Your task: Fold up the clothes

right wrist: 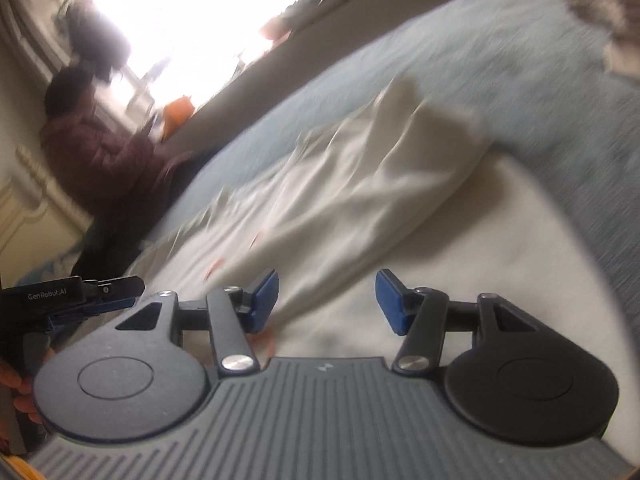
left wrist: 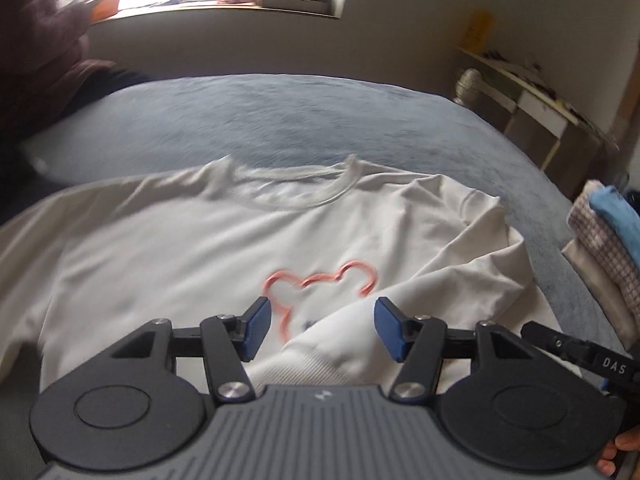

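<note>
Jaws of the left gripper (left wrist: 322,330) stand apart with nothing pinched between the blue pads (left wrist: 258,330); they hang over the front of a white T-shirt (left wrist: 180,248). Shirt lies chest-up on a bed with a grey-blue fleece blanket (left wrist: 280,120), collar toward the far side, pink bear outline (left wrist: 320,280) on the chest. Its right sleeve and side are folded in over the body, making a rumpled flap. Stack of folded clothes (left wrist: 604,248) at the right edge of the bed, checked piece and blue piece on top. Beyond the bed: plain wall, bright window with a sill (left wrist: 224,10) holding a pink pot and clutter, shelf unit (left wrist: 532,108) at right. Blurred dark-red sleeve (left wrist: 44,40) at far left. Other gripper's black body pokes in at lower right.

Right wrist view, tilted and blurry: right gripper (right wrist: 326,300) jaws also parted, nothing between them, hanging over the white shirt (right wrist: 460,260), whose folded-over ridge runs up and away. Blanket (right wrist: 520,60) around it. Person in a dark-red jacket (right wrist: 104,152) sits by the window (right wrist: 180,8). Left gripper's black body at left edge, fingers (right wrist: 16,384) under it.
</note>
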Motion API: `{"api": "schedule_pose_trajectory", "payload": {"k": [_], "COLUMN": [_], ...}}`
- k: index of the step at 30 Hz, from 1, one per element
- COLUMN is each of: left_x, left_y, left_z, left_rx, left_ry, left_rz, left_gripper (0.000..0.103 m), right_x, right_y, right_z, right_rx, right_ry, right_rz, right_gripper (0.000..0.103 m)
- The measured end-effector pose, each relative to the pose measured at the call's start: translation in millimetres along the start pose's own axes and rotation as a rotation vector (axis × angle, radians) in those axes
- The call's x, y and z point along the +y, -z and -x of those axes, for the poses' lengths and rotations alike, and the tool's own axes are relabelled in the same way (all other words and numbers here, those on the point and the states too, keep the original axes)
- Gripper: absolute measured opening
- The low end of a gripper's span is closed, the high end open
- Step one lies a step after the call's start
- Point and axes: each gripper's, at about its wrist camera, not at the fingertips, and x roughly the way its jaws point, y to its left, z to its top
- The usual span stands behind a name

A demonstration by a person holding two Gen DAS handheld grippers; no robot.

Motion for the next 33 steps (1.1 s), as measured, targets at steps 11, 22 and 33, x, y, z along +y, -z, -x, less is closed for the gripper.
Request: {"api": "schedule_pose_trajectory", "payload": {"k": [11,22,33], "left_x": [-163.5,-230.7,-102.0], "left_y": [-114.9,-124.5,-139.7], "left_z": [-126.7,-264.0,-205.3], "left_rx": [0.068,0.374,0.094], "left_ry": [0.115,-0.174,0.221], "left_rz": [-0.229,-0.286,0.315], "left_gripper": [0.068,0.028,0.008], "right_x": [-73.0,-118.7,-125.5], "right_y": [-67.4,-46.1,-40.8], "right_z": [-17.6,-54.4,-63.6], "right_rx": [-0.225,-0.178,-0.209], "right_ry": [0.044,0.075,0.022], "right_rz": [-0.204,-0.257,-0.221], "right_gripper": [0.052,0.047,0.047]}}
